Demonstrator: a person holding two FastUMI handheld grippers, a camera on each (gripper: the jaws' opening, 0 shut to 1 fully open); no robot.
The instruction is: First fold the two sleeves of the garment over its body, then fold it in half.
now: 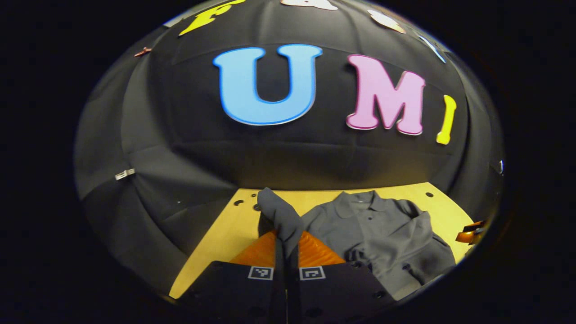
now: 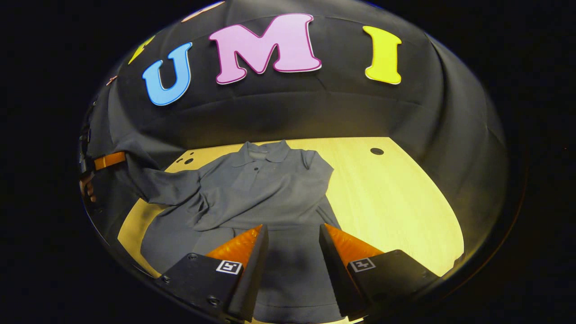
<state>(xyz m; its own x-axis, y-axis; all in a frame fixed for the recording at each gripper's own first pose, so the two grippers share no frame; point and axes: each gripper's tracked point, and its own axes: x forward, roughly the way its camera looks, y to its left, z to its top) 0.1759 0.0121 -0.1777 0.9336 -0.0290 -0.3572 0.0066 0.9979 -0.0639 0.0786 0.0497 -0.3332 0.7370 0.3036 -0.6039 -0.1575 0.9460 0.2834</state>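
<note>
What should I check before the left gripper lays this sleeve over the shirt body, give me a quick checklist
1. Left gripper clamped on the sleeve: ok.
2. Sleeve lifted off the table: ok, it hangs raised in the right gripper view.
3. Other sleeve already folded over the shirt: ok.
4. Right gripper open and holding nothing: ok.
5. Body lying flat: not ok, wrinkled near the raised sleeve.
6. Hem straight: cannot tell.

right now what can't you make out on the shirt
- Hem of the shirt: right gripper view, behind the open right hand-held gripper.
- Sleeve cuff: left gripper view, pinched inside the left hand-held gripper.
- Lower shirt: left gripper view, cut off by the edge.
</note>
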